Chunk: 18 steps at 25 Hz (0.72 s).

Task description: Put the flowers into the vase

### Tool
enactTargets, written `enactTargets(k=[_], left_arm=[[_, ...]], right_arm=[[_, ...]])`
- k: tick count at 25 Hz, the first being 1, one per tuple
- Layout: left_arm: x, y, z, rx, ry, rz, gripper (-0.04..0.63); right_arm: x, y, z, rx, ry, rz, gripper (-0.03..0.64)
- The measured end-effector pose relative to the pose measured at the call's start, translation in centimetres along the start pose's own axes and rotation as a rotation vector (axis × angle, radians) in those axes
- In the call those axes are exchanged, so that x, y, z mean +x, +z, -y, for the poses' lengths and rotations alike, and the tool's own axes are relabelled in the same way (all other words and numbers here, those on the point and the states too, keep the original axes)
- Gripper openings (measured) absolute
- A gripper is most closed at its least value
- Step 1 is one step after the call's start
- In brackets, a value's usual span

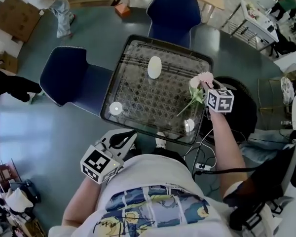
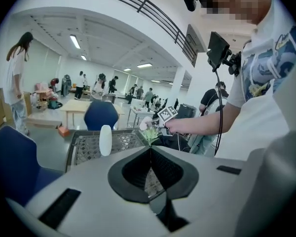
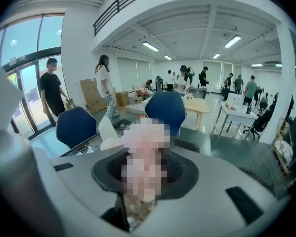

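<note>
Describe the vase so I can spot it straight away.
Start at the glass table with the dark frame. The vase stands on its far half, near the middle: white, smooth, egg-shaped and upright. Unlike the flowers at the right edge, it is plain white with no green stem.

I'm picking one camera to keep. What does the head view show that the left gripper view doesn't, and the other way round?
Only the head view: the whole dark-framed glass table and the left gripper's marker cube. Only the left gripper view: that gripper's black jaws shut, empty, and the ceiling strip lights. Both: the white oval vase upright on the table, and the right gripper holding pink flowers with green stems.
</note>
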<state>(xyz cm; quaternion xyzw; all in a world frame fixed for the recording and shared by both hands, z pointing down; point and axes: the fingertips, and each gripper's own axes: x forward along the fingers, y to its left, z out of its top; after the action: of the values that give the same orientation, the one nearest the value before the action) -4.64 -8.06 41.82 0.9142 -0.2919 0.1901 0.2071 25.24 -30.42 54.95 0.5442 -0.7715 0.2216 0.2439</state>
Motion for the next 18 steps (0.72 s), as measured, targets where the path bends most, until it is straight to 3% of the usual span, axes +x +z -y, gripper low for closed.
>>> enactTargets(k=[9, 18], left_arm=[[-0.2, 1.4, -1.4, 0.044, -0.092, 0.045, 0.009], [-3.4, 0.6, -4.6, 0.067, -0.114, 0.051, 0.009]], right_arm=[[-6.7, 10.7, -4.1, -0.235, -0.114, 0.237, 0.121], [-7.2, 19.2, -10.7, -0.398, -0.152, 0.424, 0.121]])
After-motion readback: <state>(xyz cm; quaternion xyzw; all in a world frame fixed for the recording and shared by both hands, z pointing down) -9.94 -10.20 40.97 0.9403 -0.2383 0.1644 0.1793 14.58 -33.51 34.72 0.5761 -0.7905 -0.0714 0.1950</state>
